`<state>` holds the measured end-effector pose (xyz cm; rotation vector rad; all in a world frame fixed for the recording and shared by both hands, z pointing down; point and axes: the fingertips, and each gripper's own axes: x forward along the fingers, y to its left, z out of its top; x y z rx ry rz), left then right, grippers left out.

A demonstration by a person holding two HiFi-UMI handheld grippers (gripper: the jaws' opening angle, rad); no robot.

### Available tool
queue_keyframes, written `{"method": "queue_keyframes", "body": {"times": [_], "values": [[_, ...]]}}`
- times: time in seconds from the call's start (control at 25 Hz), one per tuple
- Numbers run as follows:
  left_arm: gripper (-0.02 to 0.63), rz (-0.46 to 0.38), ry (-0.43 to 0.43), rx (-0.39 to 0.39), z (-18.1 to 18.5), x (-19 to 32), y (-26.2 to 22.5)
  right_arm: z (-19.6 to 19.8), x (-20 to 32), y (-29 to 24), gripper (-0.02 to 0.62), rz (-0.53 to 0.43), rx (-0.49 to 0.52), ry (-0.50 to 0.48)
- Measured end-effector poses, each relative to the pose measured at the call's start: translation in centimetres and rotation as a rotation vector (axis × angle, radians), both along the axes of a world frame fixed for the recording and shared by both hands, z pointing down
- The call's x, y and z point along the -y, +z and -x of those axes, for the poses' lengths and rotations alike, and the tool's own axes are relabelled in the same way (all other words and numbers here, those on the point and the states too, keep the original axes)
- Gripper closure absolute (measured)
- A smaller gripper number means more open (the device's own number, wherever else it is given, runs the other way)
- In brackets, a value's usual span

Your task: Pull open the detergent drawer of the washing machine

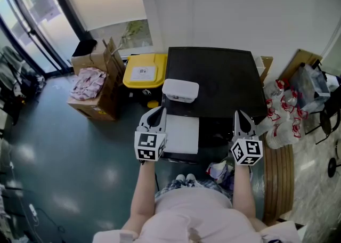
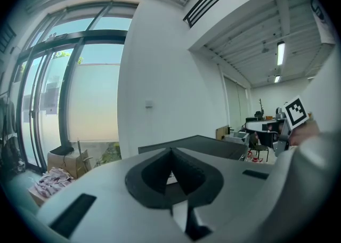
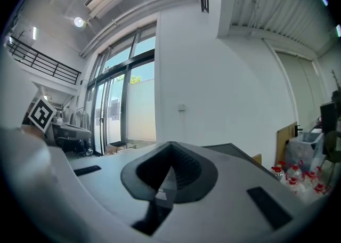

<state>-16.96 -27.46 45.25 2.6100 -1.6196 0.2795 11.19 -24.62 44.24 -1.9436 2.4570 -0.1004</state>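
Left gripper (image 1: pixel 158 111) and right gripper (image 1: pixel 240 114) are held shut and empty before the washer (image 1: pixel 213 82), a white slab (image 1: pixel 182 132), perhaps the drawer out, at left's three o'clock.

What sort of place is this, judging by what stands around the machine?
Probably a utility or storage corner of a large workspace, not a home. A dark-topped washing machine stands by the wall beside a yellow bin, a cardboard box of clothes and red-capped bottles.
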Motion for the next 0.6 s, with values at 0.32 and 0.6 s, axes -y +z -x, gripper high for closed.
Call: {"method": "queue_keyframes", "body": {"times": [0.32, 0.6], "values": [[0.580, -0.001, 0.005, -0.003, -0.05, 0.41, -0.11, 0.12, 0.17, -0.02, 0.581, 0.008, -0.010, -0.006], [0.581, 0.001, 0.009, -0.010, -0.20, 0.13, 0.07, 0.17, -0.13, 0.27, 0.581, 0.011, -0.019, -0.009]]}}
